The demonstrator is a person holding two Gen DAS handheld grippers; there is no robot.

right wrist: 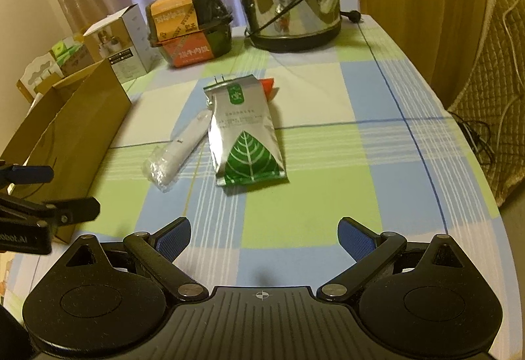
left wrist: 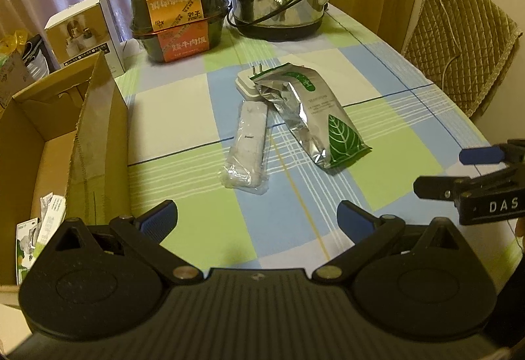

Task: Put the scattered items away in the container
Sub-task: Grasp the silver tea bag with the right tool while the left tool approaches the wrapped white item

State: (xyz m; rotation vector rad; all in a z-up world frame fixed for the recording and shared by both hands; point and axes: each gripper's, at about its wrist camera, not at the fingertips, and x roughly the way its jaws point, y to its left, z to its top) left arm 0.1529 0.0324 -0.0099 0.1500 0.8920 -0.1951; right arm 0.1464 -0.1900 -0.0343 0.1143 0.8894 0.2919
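From the left wrist view, the left tongs (left wrist: 257, 217) hang wide open and empty over the near edge of the worktop (left wrist: 387, 71), with the cardboard box (left wrist: 98, 137) standing at the left edge, its flap raised and a few small packets (left wrist: 42, 228) already lying in its near corner. Out in the middle of the checked cloth lie the things left to gather: a silver tea pouch (left wrist: 315, 120) with a green leaf, a white item in clear wrap (left wrist: 246, 146) just beside it on the box side, and a white plug adapter (left wrist: 244, 82) partly under the pouch's far end. The right tongs (left wrist: 439, 171) show at the right edge, apparently spread and holding nothing. I judge both are held back and open because neither has yet chosen a thing to pick. From the right wrist view, the right tongs (right wrist: 264, 237) gape wide and empty too, pointed nearly straight at the pouch (right wrist: 242, 133), which suits them for that item. This view alone shows a red-orange thing (right wrist: 267, 86) peeping from behind the pouch's far corner; it hides the box's inside and shows only the adapter's prongs. The kettle (right wrist: 288, 5) and meal boxes (right wrist: 190, 25) stand along the far edge.
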